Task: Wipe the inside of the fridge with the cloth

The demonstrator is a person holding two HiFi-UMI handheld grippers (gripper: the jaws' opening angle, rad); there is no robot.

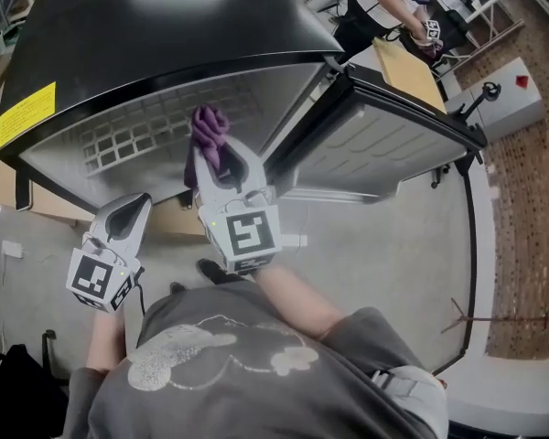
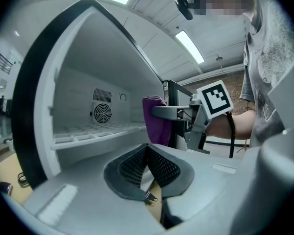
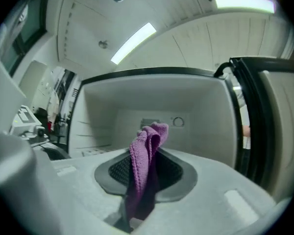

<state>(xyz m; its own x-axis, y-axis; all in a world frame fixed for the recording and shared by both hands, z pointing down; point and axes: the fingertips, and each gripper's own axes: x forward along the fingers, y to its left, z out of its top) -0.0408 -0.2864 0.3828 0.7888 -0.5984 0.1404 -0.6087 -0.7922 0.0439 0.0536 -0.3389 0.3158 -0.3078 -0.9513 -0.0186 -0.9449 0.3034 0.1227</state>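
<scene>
A small black fridge (image 1: 156, 35) stands open with a white inside (image 1: 183, 117) and a wire shelf (image 1: 128, 140). My right gripper (image 1: 210, 158) is shut on a purple cloth (image 1: 209, 131) at the fridge mouth, just in front of the shelf. In the right gripper view the cloth (image 3: 146, 153) stands up between the jaws, facing the back wall (image 3: 157, 116). My left gripper (image 1: 126, 219) is shut and empty, lower left, outside the fridge. The left gripper view shows its pads (image 2: 161, 168) together, with the cloth (image 2: 156, 119) and right gripper (image 2: 179, 112) beyond.
The fridge door (image 1: 384, 140) hangs open to the right. A fan grille (image 2: 102, 113) sits on the back wall. A person (image 1: 393, 3) works at a table at the far right. A white box (image 1: 503, 99) stands on the floor at right.
</scene>
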